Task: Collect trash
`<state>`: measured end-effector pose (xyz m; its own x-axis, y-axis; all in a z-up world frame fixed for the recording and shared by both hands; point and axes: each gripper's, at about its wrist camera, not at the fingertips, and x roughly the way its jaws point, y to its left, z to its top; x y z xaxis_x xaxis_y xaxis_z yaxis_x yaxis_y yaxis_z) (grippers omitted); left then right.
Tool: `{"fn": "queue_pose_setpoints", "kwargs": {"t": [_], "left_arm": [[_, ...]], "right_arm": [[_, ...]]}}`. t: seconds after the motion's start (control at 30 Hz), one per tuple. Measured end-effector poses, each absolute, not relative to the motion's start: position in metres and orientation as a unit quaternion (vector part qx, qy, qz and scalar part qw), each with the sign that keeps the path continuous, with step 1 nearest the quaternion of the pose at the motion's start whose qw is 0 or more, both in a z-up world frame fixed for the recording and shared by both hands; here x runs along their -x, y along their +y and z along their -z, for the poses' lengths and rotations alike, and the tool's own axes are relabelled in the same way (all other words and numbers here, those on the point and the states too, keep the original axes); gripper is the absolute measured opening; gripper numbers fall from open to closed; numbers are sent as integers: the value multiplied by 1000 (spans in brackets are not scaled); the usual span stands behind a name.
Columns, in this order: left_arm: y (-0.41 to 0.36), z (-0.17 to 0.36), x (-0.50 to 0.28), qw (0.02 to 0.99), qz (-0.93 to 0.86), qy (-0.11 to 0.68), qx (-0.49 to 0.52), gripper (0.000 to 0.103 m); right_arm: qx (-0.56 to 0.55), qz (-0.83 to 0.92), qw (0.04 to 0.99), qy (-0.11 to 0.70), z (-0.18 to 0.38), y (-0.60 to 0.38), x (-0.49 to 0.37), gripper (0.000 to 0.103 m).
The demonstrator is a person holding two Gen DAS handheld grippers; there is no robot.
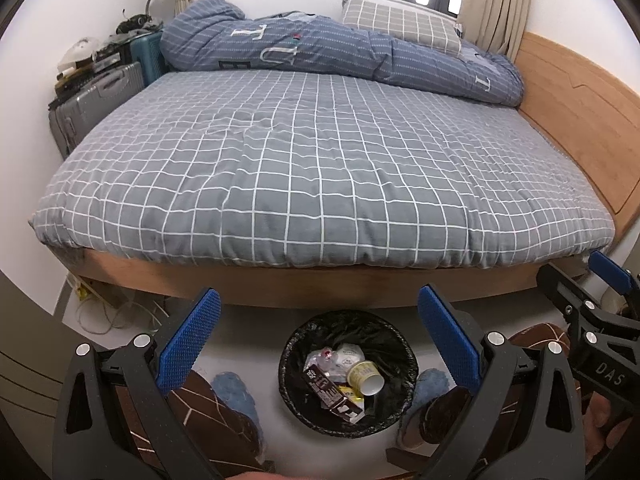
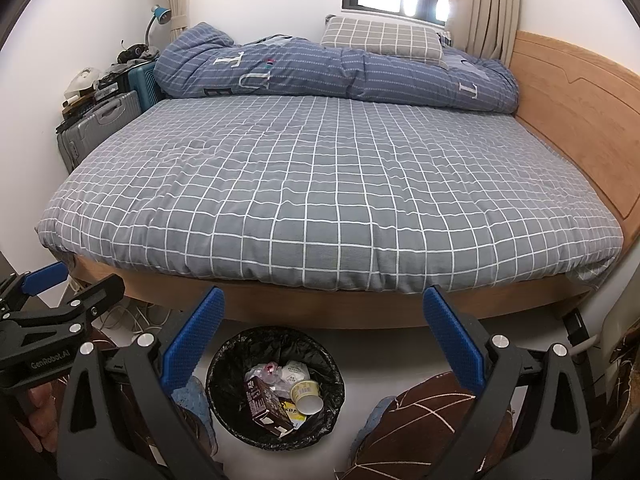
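Observation:
A round bin (image 1: 292, 348) (image 2: 224, 364) lined with a black bag stands on the floor against the bed's near side. Inside lie a brown carton (image 1: 334, 394) (image 2: 266, 402), a yellowish paper cup (image 1: 366, 376) (image 2: 306, 394) on its side, and crumpled white wrappers (image 1: 344, 354) (image 2: 294, 372). My left gripper (image 1: 318, 336) hangs open above the bin with nothing between its blue fingers. My right gripper (image 2: 324, 336) is open too, empty, with the bin below and to its left. Each gripper shows at the edge of the other's view.
A bed (image 1: 304, 168) (image 2: 320, 184) with a grey checked cover fills the middle; a rolled blue duvet and a pillow lie at its far side. Suitcases (image 1: 96, 100) stand at the left. Cables (image 1: 120, 312) lie on the floor. Brown patterned legs and blue slippers (image 1: 236, 396) flank the bin.

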<state>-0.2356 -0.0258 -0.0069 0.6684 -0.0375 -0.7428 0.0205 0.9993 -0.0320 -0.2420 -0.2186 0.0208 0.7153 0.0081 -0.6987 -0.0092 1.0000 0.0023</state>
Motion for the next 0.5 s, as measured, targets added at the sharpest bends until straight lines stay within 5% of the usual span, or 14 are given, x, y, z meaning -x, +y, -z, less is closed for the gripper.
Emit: {"fn": "queue_pose_setpoints", "kwargs": {"t": [0.5], "left_arm": [[-27,9,236,913,25,408,10,97]], "right_arm": [[0,-8,927,375,-21,-216,245,95]]}}
